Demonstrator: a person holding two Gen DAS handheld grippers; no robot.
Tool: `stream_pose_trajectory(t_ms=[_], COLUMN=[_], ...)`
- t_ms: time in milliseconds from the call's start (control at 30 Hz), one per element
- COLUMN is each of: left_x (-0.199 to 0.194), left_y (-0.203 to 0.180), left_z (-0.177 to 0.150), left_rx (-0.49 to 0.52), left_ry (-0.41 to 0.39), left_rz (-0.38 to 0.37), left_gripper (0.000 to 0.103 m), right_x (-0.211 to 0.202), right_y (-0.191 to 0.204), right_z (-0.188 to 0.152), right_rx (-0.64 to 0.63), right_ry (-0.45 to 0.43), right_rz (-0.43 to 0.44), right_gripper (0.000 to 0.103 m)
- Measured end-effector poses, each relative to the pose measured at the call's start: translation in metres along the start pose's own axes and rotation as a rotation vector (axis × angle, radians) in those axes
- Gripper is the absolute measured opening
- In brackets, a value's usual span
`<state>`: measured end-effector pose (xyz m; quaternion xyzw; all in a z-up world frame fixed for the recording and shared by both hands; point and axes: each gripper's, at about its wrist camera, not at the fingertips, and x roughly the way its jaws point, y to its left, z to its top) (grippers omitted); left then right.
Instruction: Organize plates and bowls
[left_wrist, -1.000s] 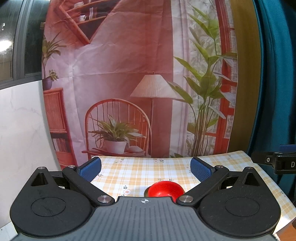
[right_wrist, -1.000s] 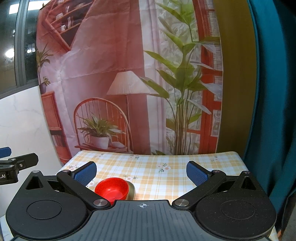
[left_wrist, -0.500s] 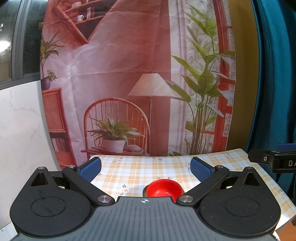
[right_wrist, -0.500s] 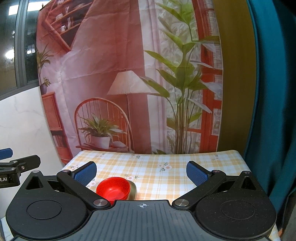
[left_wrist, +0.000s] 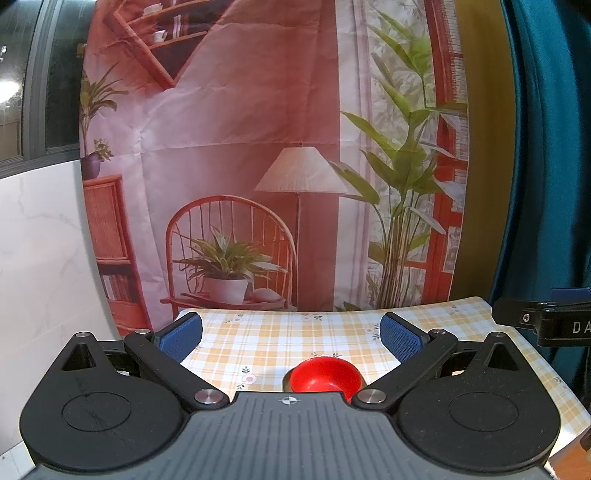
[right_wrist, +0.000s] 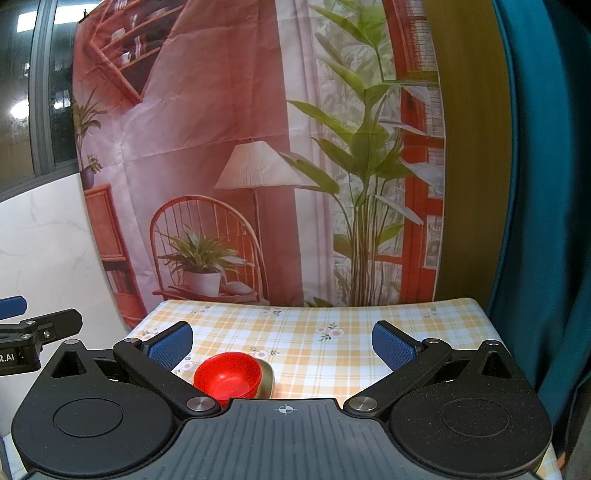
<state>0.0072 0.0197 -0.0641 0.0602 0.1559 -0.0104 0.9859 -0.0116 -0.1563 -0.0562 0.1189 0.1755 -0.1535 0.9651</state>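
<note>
Both grippers hover above the near edge of a desk (right_wrist: 369, 332) covered in a yellow-and-white checked cloth with small flowers, and each holds nothing. The left gripper (left_wrist: 290, 334) has its jaws spread wide, the blue pads well apart, and the right gripper (right_wrist: 282, 339) stands the same way — jaws fully open, empty. A red bowl (right_wrist: 227, 374) sits on the desk near its front, nested against a dull gold-green dish (right_wrist: 267, 376) whose rim shows just to its right in the right wrist view; whether the bowl rests in that dish or only beside it cannot be told. From the left wrist view the red bowl (left_wrist: 325, 374) lies between the pads, low and slightly right of centre, partly hidden by the gripper body. Behind the desk hangs a printed backdrop (left_wrist: 240, 147) of a chair, lamp and plants — with a teal curtain (right_wrist: 546, 184) at the right.
</note>
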Motion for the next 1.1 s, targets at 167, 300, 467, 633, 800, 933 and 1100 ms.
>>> stream_pose_trajectory(t_ms=[167,300,467,633,800,933,1100], left_x=[-0.0002,-0.0003,-0.0008,-0.0016,-0.0017,-0.0013,-0.0017], left_y=[-0.0007,-0.0008,-0.0018,-0.0029,-0.0034,-0.0023,0.0005], left_z=[-0.0003,-0.0003,-0.0003,-0.0002,-0.0001,-0.0001,-0.0001], left_rx=[0.001,0.001,0.003,0.005,0.003,0.004,-0.003], left_ry=[-0.001,-0.001,-0.002,-0.004,-0.001,0.002,-0.01], left_rz=[-0.002,-0.002,-0.005,-0.01,-0.014,-0.017,-0.019], left_gripper=[0.103,0.103,0.103,0.103,0.103,0.103,0.103], right_x=[-0.0012,-0.0005,-0.0012,-0.0006,-0.0017,-0.0008,-0.0015], right_y=[0.0017,0.0007,0.0005,0.0002,0.0006,-0.0005,-0.0005], right_z=[-0.0006,-0.0005,-0.0006,-0.0014,-0.0017,-0.0019,-0.0021], right_rx=[0.002,0.001,0.003,0.003,0.004,0.005,0.005], right_ry=[-0.001,-0.001,-0.001,-0.001,-0.001,-0.001,-0.002], right_rz=[-0.001,0.0,0.0,0.0,0.001,0.001,0.004], right_gripper=[0.103,0.103,0.103,0.103,0.103,0.103,0.103])
